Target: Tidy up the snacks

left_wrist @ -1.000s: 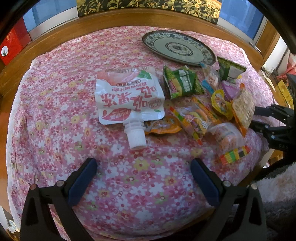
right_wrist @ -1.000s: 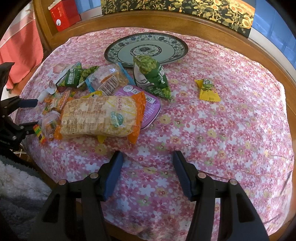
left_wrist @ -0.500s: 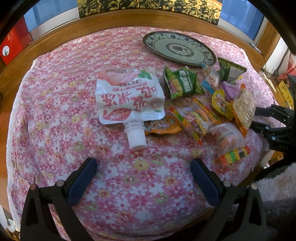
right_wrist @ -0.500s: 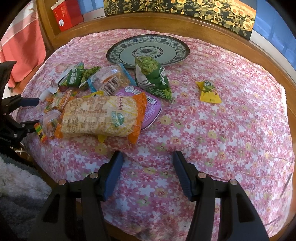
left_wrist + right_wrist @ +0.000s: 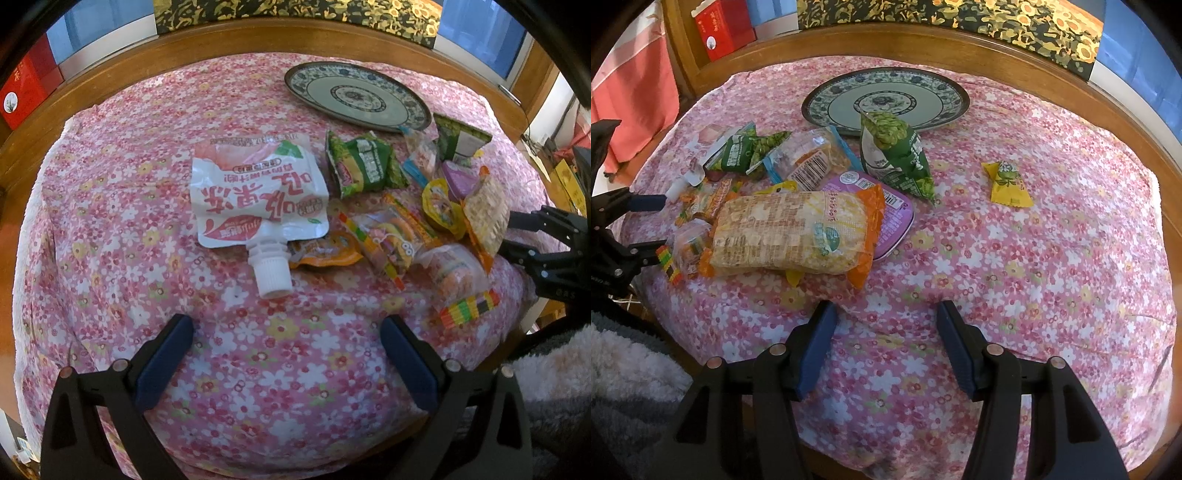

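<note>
Several snack packs lie on a table with a pink floral cloth (image 5: 110, 229). A white and pink spouted jelly pouch (image 5: 255, 195) lies in front of my left gripper (image 5: 284, 328), which is open and empty above the cloth. A large orange-edged cracker bag (image 5: 794, 232) rests on a purple tub (image 5: 886, 210). A green bag (image 5: 894, 155) leans by the blue patterned plate (image 5: 886, 99). A small yellow candy pack (image 5: 1008, 181) lies apart at the right. My right gripper (image 5: 886, 314) is open and empty near the table's front edge.
A green noodle pack (image 5: 362, 166), a rainbow candy strip (image 5: 469, 310) and other small packs lie in the pile. A wooden rim (image 5: 1071, 66) rings the table. Red boxes (image 5: 720, 26) stand behind. The left gripper shows in the right wrist view (image 5: 624, 225).
Both views have shifted slightly; the right gripper has edged a little forward over the table. No snack has moved and both grippers stay open.
</note>
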Action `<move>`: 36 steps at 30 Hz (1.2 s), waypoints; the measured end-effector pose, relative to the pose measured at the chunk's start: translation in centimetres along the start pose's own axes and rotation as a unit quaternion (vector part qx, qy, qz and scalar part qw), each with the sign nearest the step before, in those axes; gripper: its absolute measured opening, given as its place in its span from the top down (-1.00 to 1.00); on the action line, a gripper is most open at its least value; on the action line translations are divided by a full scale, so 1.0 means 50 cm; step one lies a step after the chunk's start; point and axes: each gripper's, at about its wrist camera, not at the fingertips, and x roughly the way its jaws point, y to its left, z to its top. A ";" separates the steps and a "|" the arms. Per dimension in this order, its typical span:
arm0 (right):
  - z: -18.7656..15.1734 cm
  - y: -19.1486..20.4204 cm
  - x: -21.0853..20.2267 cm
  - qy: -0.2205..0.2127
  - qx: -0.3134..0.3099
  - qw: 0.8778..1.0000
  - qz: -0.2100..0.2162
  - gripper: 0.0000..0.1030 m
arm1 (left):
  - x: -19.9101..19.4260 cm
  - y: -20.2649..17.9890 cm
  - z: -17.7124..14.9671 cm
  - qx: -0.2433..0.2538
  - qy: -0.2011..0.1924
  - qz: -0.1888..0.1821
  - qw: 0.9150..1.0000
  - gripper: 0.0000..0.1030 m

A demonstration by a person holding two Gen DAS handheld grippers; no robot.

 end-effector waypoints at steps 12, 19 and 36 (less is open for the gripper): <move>0.003 -0.001 0.004 0.001 0.007 1.000 -0.005 -0.16 | -0.002 -0.002 -0.004 0.005 -0.001 -0.003 1.000 -0.99; 0.003 0.000 0.004 0.004 0.010 1.000 -0.008 -0.16 | -0.004 -0.004 -0.004 0.006 0.000 -0.003 1.000 -0.99; 0.000 -0.002 0.004 0.002 0.012 1.000 -0.004 -0.16 | -0.032 0.003 -0.005 -0.011 -0.023 -0.012 1.000 -0.76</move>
